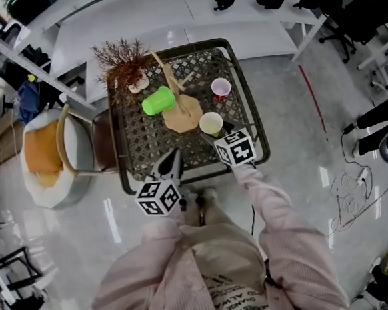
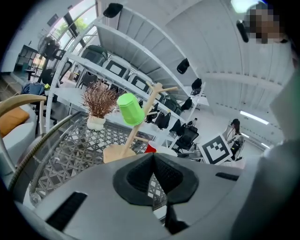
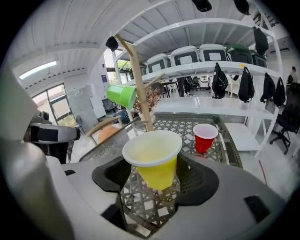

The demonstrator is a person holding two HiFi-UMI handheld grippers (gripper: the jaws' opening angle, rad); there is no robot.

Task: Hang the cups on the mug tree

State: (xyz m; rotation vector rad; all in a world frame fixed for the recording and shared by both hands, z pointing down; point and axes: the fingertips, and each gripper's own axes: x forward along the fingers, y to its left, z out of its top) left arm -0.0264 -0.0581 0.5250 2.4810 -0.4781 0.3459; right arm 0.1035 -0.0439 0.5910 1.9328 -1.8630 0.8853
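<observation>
the right gripper [image 3: 155, 183] has its jaws set wide around a yellow cup [image 3: 151, 149], gripping it by its sides and holding it upright, mouth up, above the metal lattice of the table [image 1: 146, 143]. in the head view this cup sits just beside the round base of the wooden mug tree [image 1: 180, 112], on the side nearer the person. a green cup [image 1: 157, 100] hangs tilted on one of the tree's pegs, on the tree's left in that view. a red cup [image 1: 221, 88] stands upright on the table to the right of the tree, apart from it. the left gripper [image 2: 153, 177] is over the table's near edge with its jaws brought together and nothing between them. a dried plant in a white pot [image 1: 125, 61] stands at the table's far left corner, and a chair with an orange cushion [image 1: 43, 156] stands beside the table on the left.
</observation>
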